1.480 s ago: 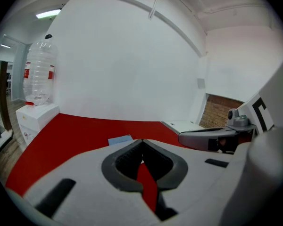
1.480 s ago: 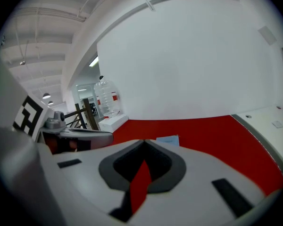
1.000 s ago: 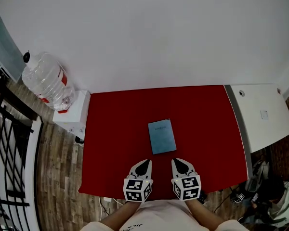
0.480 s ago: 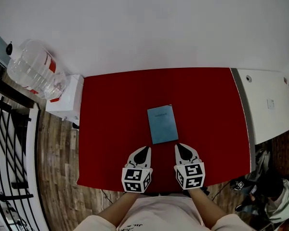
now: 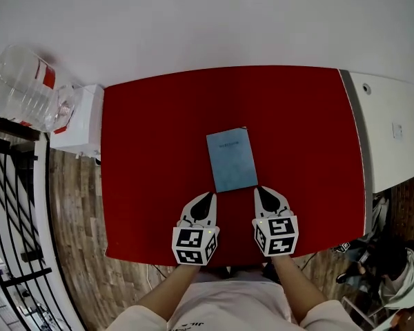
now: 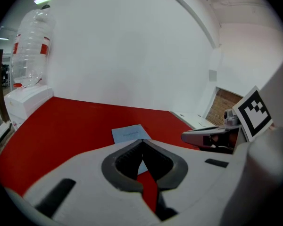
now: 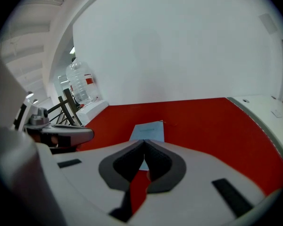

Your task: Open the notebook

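Red tabletop (image 5: 145, 150) carries the closed blue notebook (image 5: 232, 160) mid-surface, toward the near edge. The left gripper (image 5: 208, 196) and right gripper (image 5: 259, 191), jaws together and empty, could shove it instead of lifting its cover.

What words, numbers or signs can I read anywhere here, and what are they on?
Nothing reads clearly.
On the notebook: one short printed line on the blue cover, too small and blurred to read.
On the water bottle: a red label, print not legible.
On the marker cubes of the left tongs and right tongs: black-and-white square patterns, no words.
On the white side table: a small sticker, unreadable.
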Demonstrator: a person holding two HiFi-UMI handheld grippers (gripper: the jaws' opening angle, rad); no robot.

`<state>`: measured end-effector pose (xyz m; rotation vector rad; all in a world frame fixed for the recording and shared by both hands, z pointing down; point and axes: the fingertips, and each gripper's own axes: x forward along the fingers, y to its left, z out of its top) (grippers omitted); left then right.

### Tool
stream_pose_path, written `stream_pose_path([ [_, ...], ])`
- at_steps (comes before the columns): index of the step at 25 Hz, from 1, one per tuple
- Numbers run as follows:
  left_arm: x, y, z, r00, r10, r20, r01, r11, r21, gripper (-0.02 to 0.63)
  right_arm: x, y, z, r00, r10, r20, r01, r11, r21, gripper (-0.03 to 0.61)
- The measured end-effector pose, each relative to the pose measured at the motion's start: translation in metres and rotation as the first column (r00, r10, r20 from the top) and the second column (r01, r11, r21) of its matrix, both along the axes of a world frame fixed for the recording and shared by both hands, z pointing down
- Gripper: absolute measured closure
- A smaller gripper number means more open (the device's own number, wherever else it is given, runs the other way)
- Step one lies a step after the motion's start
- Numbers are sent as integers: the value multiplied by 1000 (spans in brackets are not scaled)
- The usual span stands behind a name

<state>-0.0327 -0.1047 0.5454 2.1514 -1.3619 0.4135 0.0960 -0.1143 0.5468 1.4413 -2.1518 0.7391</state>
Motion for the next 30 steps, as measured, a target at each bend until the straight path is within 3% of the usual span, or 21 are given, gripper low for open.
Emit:
stream_pose_path([
  [8,7,-10,42,1000,12,-4,-12,999,-52,609,2,-25,51,1000,-13,-20,12,996,-88,568],
  [10,11,-8,51,1000,28,-1,-28,998,-64,609,1,-30,67,1000,-18,-22,15,993,-116,511],
  [17,18,-3,75,999,33,-6,-33,993,-109,609,10,-44,114,1000,13,4,-12,971,-238,441],
  [25,19,-8,84,1000,22,-12,-23,992,-122,609,1,-49,138,996,-28,80,54,939,-339,425],
  [30,22,-7,88,1000,15,-17,-17,991,-133,609,-4,-47,143,995,-64,75,87,927,-366,426],
])
